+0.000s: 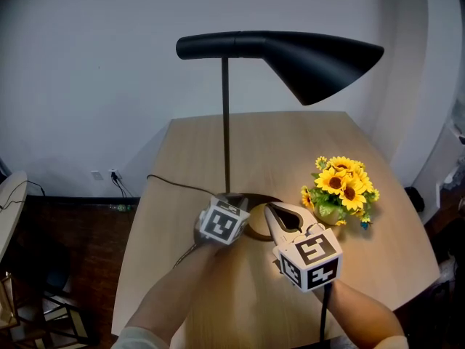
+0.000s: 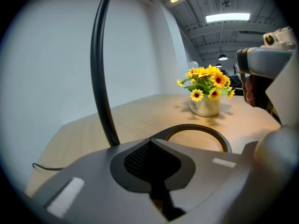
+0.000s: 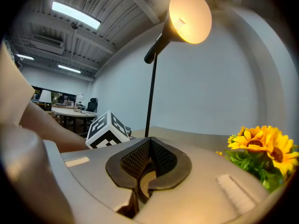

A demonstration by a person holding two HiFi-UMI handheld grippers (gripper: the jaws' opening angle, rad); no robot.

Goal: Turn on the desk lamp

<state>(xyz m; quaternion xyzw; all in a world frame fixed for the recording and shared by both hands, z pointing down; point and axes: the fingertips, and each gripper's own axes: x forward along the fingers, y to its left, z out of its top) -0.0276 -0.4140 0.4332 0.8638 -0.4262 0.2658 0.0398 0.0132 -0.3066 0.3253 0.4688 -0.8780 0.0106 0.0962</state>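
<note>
The wooden table (image 1: 392, 224) stands against a pale wall (image 1: 87, 71), and the lamp (image 1: 305, 57) rises from its middle on a thin black pole (image 1: 226, 122). The black shade points toward the table's right side, and seen from below in the right gripper view its mouth (image 3: 189, 17) glows warm yellow, so the lamp is lit. The lamp's ring base (image 2: 205, 129) lies flat on the wood just in front of both grippers. The left gripper (image 2: 149, 143) sits low at the near left of the base with its jaws pressed together and nothing between them. The right gripper (image 1: 270, 211) reaches in beside it, tip over the base's near right edge, jaws likewise closed and empty. A bunch of yellow flowers (image 1: 340, 184) in a small pale pot (image 2: 204, 106) stands to the right of the base, apart from it. A thin black cord (image 1: 174, 184) runs from the base to the table's left edge.
</note>
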